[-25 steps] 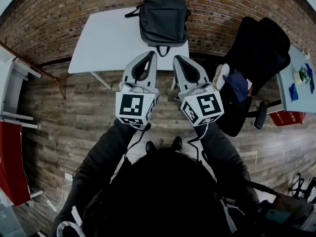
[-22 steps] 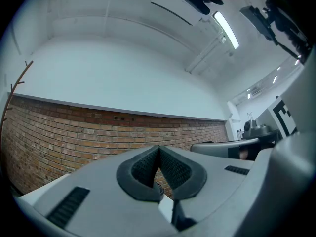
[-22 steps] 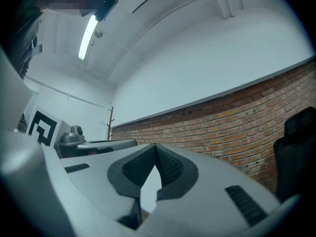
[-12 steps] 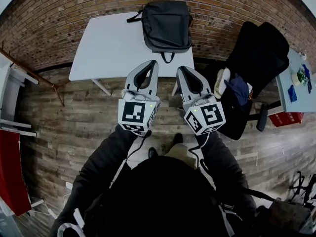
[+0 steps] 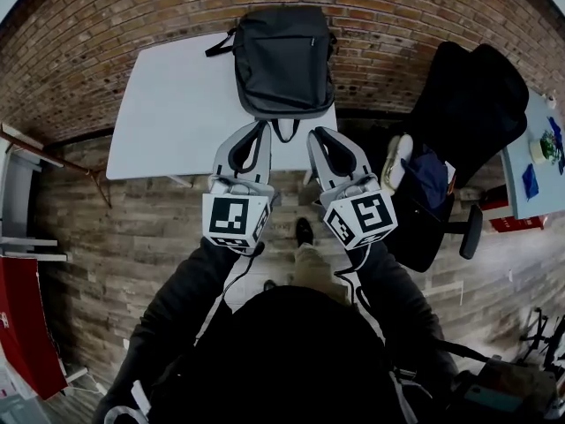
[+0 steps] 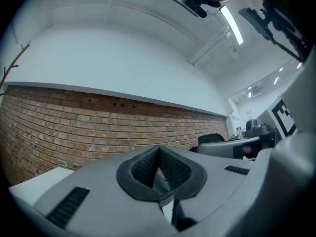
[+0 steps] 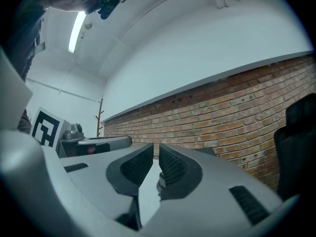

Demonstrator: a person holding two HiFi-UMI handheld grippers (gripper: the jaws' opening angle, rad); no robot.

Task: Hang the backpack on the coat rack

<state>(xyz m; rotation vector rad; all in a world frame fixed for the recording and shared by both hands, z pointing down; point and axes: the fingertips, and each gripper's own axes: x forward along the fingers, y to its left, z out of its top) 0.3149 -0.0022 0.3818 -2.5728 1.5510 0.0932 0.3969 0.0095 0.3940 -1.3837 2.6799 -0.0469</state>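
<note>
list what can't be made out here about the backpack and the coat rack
- Backpack: the head view shows only its upper face. The side lying on the white table is hidden by the bag itself.
- Coat rack: in the right gripper view it is far off and thin, and its hooks are too small to count.
- Office chair: in the head view, dark items piled on it hide the seat.

Left gripper [image 5: 261, 125] closed; right gripper [image 5: 316, 133] just opening, empty

We find bare table [image 5: 168, 104] left of the backpack [image 5: 282, 60], brick wall [image 5: 132, 16] behind, a draped chair [image 5: 468, 104] crowding the right.
</note>
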